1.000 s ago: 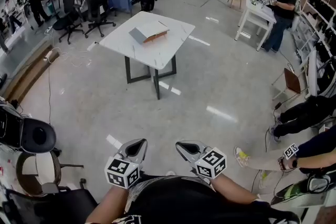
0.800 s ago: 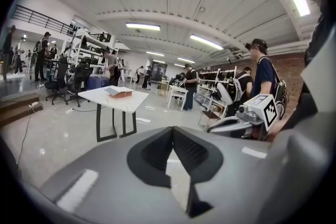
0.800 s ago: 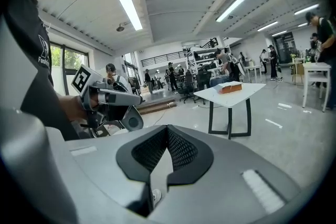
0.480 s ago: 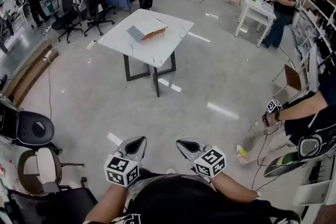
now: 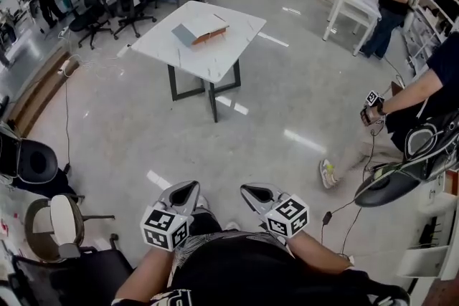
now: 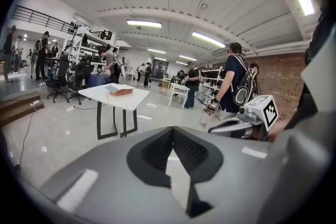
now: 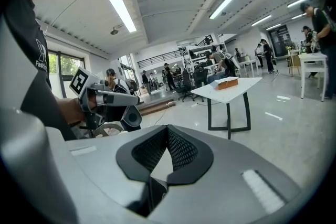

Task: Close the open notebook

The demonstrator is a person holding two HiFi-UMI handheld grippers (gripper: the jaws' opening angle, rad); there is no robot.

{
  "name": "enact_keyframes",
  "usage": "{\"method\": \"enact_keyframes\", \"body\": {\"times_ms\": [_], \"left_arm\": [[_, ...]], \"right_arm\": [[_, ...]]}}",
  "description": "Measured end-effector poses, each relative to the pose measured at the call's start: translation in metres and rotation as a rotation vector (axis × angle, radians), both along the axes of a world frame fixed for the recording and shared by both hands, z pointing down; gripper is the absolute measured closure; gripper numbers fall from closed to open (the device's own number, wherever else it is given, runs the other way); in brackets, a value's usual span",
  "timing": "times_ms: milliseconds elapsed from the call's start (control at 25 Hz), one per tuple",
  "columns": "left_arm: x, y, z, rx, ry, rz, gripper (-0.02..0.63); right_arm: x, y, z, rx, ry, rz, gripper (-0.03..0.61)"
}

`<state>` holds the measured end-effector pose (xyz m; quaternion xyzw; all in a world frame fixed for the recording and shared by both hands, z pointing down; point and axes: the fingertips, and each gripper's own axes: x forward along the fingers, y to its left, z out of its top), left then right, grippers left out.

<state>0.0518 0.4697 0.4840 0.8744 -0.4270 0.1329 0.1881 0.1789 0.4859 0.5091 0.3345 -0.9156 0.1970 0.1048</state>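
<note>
A: Pose of the hands?
B: Both held low, tucked in against the person's torso, forearms bent, noses pointing forward over the floor. The left gripper (image 5: 188, 188) and right gripper (image 5: 251, 190) sit side by side, a gap between them, not touching.
A: Fingers?
B: Pressed together at the tips on both. Nothing between them.
A: Notebook?
B: The notebook (image 5: 201, 31) lies on the white bench (image 5: 215, 62), toward its far-left part, well apart from both grippers across open floor. Grey top, orange-brown edge. Can't tell how far open.
A: Counts?
B: Two grippers, one notebook, one bench under it.
</note>
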Motion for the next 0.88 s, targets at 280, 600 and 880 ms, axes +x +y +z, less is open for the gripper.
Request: {"method": "enact_keyframes", "body": {"times_ms": [280, 600, 880], "left_arm": [[0.002, -0.024, 0.016, -0.03, 0.013, 0.012, 0.555], [0.0, -0.08, 0.017, -0.039, 0.034, 0.02, 0.555], [-0.015, -0.146, 0.019, -0.07, 0.032, 0.027, 0.555]], "right_arm": [[-0.001, -0.021, 0.012, -0.028, 0.012, 0.009, 0.581], [-0.006, -0.07, 0.016, -0.059, 0.027, 0.025, 0.581], [-0.022, -0.136, 0.013, -0.079, 0.038, 0.02, 0.581]]}}
